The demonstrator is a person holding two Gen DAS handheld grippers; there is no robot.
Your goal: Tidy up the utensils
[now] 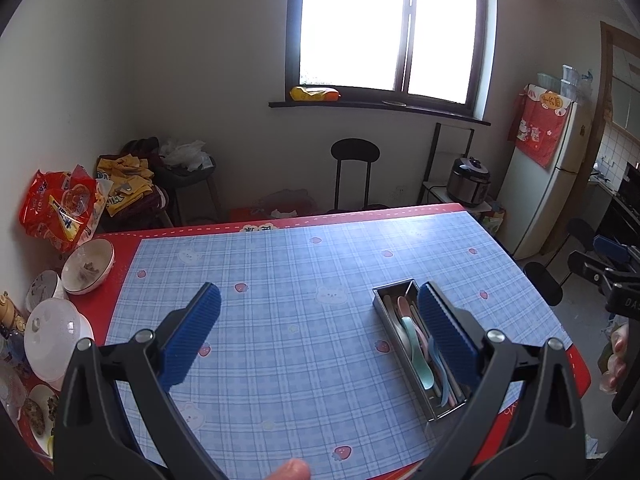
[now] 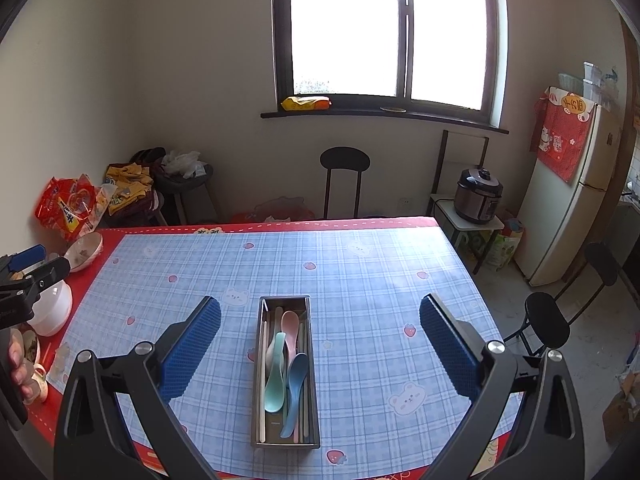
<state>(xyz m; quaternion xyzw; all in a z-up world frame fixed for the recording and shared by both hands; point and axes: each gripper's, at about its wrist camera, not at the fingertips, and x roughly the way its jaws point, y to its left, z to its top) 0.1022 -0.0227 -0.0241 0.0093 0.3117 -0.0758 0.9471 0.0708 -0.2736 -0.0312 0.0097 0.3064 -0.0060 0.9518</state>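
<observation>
Claw (image 2: 320, 344) agape over tray (image 2: 312, 368) running near-to-far

Both grippers, left gripper (image 1: 319, 334) and right gripper (image 2: 320, 344), have black frames, silver screws and ribbed blue pads (image 2: 192, 350).

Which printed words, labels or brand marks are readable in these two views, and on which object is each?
"DA": partial white lettering on the right gripper's body, cut off.
Red fridge cloth: yellow tag with Chinese characters, too blurred.
Red snack bag: print too small.
Tablecloth border: characters partly cut off, unreadable.
</observation>
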